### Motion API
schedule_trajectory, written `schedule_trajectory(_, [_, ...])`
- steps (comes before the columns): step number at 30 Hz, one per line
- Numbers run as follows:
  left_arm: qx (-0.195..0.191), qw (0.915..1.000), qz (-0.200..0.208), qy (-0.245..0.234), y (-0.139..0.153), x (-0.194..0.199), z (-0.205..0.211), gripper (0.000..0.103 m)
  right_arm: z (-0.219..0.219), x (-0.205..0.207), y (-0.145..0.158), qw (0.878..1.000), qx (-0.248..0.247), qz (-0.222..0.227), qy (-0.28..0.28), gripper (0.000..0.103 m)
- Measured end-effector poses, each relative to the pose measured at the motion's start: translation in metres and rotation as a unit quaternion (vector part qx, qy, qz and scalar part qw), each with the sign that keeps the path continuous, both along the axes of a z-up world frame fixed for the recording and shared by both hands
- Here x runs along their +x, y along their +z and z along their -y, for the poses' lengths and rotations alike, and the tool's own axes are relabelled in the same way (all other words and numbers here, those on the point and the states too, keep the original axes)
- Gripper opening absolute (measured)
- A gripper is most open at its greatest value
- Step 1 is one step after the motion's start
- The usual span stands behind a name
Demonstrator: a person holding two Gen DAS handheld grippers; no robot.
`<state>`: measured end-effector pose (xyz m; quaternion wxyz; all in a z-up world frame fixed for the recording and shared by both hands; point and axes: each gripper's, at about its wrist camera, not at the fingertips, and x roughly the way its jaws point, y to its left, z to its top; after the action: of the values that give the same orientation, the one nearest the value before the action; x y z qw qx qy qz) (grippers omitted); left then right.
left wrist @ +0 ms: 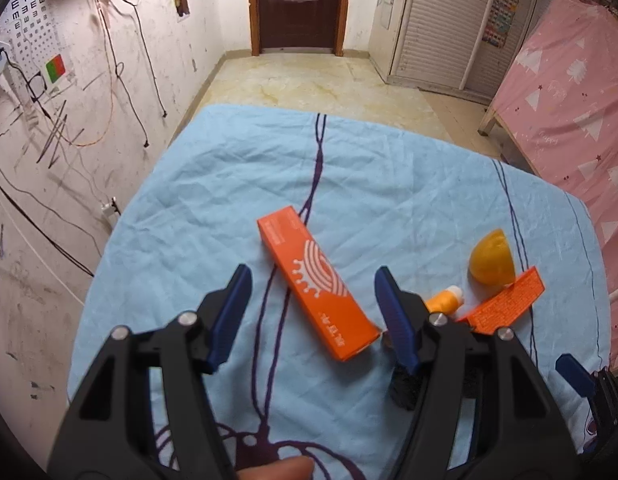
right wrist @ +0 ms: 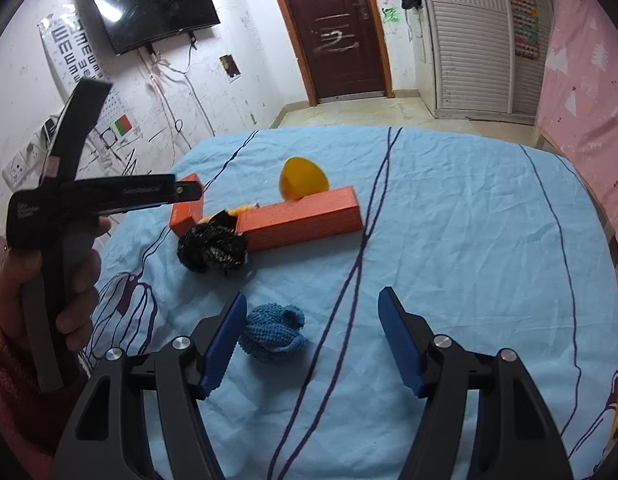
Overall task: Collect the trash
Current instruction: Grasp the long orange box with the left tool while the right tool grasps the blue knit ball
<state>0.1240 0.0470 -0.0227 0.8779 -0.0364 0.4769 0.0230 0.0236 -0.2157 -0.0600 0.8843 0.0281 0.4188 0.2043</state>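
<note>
Now the orange box (left wrist: pixel 319 280) is framed between the wide, empty left claw (left wrist: pixel 313 300); the right claw (right wrist: pixel 313 316), likewise wide, is flanked by a blue knitted wad (right wrist: pixel 273 332) on the bed (right wrist: pixel 469 240).

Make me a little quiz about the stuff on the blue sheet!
1. True or false: the left gripper is squeezing the long orange box.
2. What lies closest to the right gripper: A) yellow half-ball, B) blue knitted ball, C) black crumpled bag?
3. Fill in: the yellow half-ball sits just behind a second orange ___.

Key: 1 false, its jaws stand open above the box. 2 B. 3 box.
</note>
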Motion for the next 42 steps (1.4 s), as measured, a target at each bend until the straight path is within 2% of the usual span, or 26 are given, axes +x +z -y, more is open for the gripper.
schedule_trajectory(8, [0.001, 0.9999, -0.013, 0.004, -0.01, 0.011, 0.003, 0.061, -0.021, -0.004, -0.006, 0.999, -0.022, -0.007, 0.039, 0.062])
schedule_trajectory(12, [0.0, 0.9998, -0.02, 0.005, -0.015, 0.014, 0.002, 0.049, -0.028, -0.005, -0.008, 0.998, -0.032, -0.007, 0.045, 0.062])
schedule_trajectory(13, [0.0, 0.9998, -0.022, 0.004, -0.016, 0.015, 0.002, 0.044, -0.029, -0.005, -0.009, 0.998, -0.035, -0.007, 0.047, 0.058])
schedule_trajectory(15, [0.001, 0.9998, -0.021, 0.003, -0.017, 0.014, 0.002, 0.041, -0.031, -0.005, -0.009, 0.998, -0.037, -0.008, 0.051, 0.052])
schedule_trajectory(18, [0.002, 0.9998, -0.019, 0.002, -0.018, 0.013, 0.002, 0.025, -0.035, -0.005, -0.009, 0.998, -0.038, -0.008, 0.058, 0.04])
schedule_trajectory(20, [0.002, 0.9998, -0.019, 0.0, -0.018, 0.012, 0.003, 0.022, -0.039, -0.007, -0.01, 0.997, -0.039, -0.008, 0.068, 0.03])
schedule_trajectory(21, [0.0, 0.9998, -0.018, 0.0, -0.019, 0.012, 0.002, 0.022, -0.041, -0.007, -0.01, 0.997, -0.038, -0.009, 0.071, 0.023])
schedule_trajectory(23, [-0.001, 0.9999, -0.016, -0.001, -0.018, 0.011, 0.001, 0.022, -0.045, -0.009, -0.01, 0.996, -0.038, -0.009, 0.074, 0.02])
schedule_trajectory(28, [-0.023, 0.9997, -0.012, 0.0, -0.013, 0.004, -0.006, 0.022, -0.038, -0.009, -0.006, 0.998, -0.033, -0.003, 0.061, 0.019])
schedule_trajectory(34, [-0.022, 0.9996, 0.016, -0.003, 0.014, -0.01, -0.008, 0.022, -0.013, -0.008, 0.011, 0.999, -0.016, 0.013, 0.034, 0.019])
schedule_trajectory(42, [-0.011, 0.9978, 0.054, -0.037, 0.048, -0.03, 0.026, 0.022, 0.042, -0.012, 0.035, 0.999, 0.014, 0.041, -0.018, 0.019])
